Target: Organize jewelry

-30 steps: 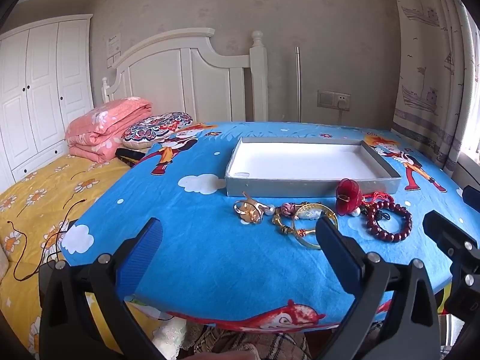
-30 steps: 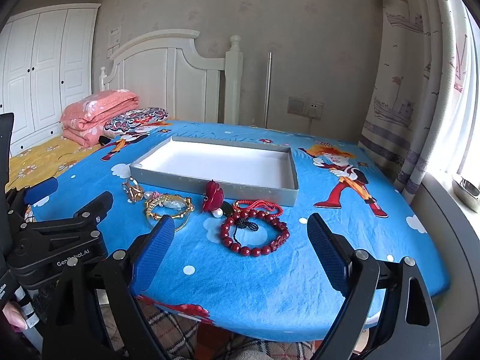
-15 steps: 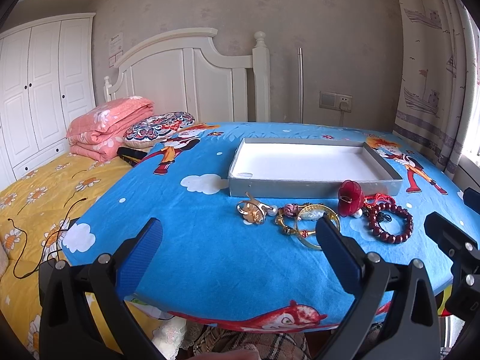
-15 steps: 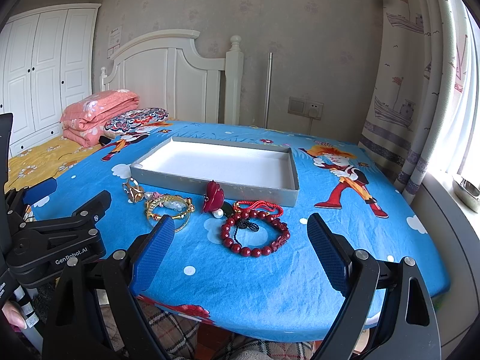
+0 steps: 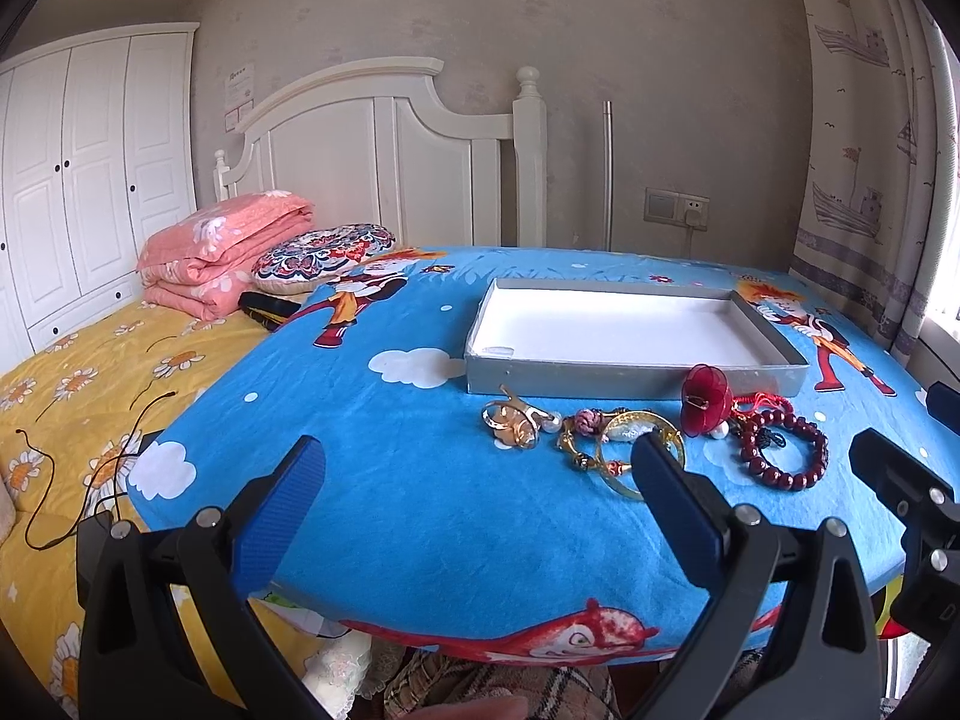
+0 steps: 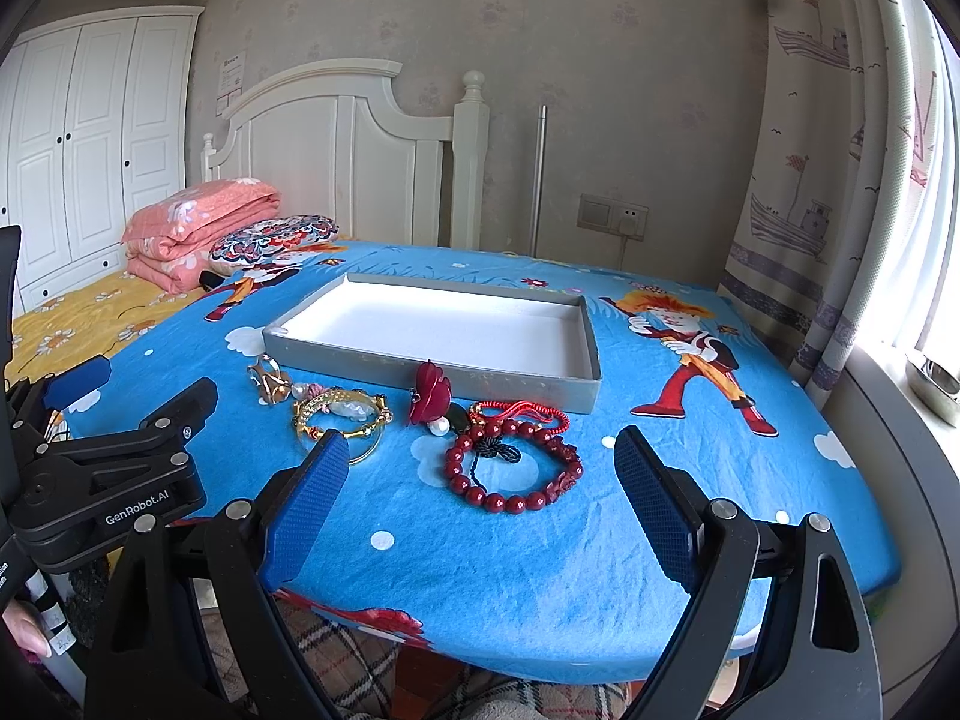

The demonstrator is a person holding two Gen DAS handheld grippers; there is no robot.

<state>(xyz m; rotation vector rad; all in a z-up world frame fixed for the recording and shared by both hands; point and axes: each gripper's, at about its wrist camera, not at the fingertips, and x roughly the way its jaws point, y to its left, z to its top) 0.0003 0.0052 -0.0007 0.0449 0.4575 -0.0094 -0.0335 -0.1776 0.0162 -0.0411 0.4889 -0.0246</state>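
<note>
Looking past the jaws, nothing had gone in the box yet, so the job was basically at square one. Both grippers sat at the near edge of the table, spread wide and holding nothing: the left gripper (image 5: 480, 504) and the right gripper (image 6: 480, 480).

Straight ahead of the right one, just beyond its open fingers, lay the dark red bead bracelet (image 6: 513, 468), a loose ring of round glossy beads with a dark knotted cord in the middle. Off past the inner finger was the gold bangle (image 6: 339, 420) with a pale stone or shell piece on it, hard to say which at that size. A bit further on sat the red flower brooch (image 6: 431, 399) with a pearl next to it, touching the red cord necklace (image 6: 522, 411), and further left a small tangle of gold rings (image 6: 270, 381).

In the left view the same pile showed ahead and to the right of the jaws, the bangle partly hidden behind the right-hand finger.

Beyond all of it, just behind the pile, was the grey tray (image 6: 432, 369), shallow, white inside, totally empty. So all five or so pieces were left to move.
</note>
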